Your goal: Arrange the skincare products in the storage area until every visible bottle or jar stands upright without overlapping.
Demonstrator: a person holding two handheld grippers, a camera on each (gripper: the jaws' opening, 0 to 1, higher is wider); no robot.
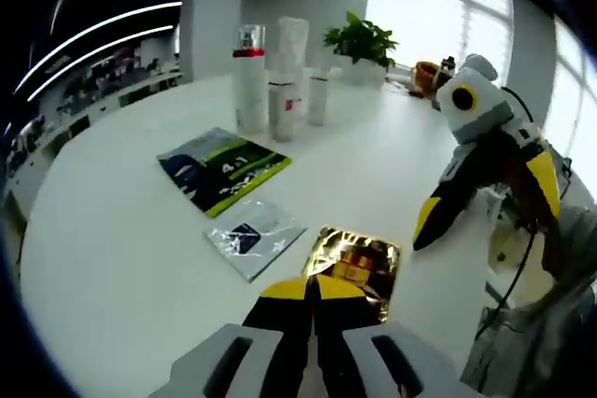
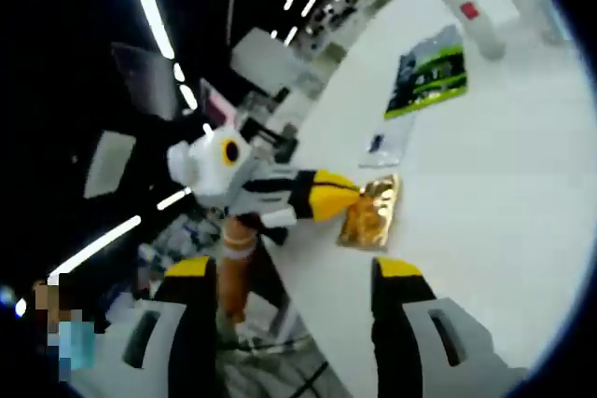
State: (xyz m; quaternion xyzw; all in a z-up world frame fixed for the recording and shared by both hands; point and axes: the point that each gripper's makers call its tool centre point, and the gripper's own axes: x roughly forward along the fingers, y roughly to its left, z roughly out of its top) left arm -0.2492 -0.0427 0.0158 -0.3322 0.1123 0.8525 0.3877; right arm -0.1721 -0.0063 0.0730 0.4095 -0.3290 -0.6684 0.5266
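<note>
The likeliest slip from here is dragging the gold foil sachet (image 1: 353,262) off the counter (image 1: 121,230). It lies flat close to the near edge, in the lower middle of the left gripper view, and a closed gripper pushing at it rather than pinching it would slide it over. A flat packet also gives little to grip, so the jaws may scrape the counter and miss. A second risk is a clash between the two grippers, which work close together over the same packet.

The left gripper (image 1: 312,288) has its yellow-tipped jaws pressed together, tips at the near edge of the gold sachet; whether they pinch its rim or merely rest on it I cannot tell, since the tips cover the contact. In the right gripper view, the same gripper reaches in from the left to that sachet.

The right gripper (image 2: 298,272) stands wide open, holding nothing, poised above the counter edge. In the left gripper view it hangs at the right of the frame.

The bottles (image 1: 276,81) stand upright in a tight cluster at the upper middle of the left gripper view, well apart from both grippers. Between them and the gold packet lie a green and dark pouch (image 1: 224,170) and a small clear sachet (image 1: 254,235), both flat.
</note>
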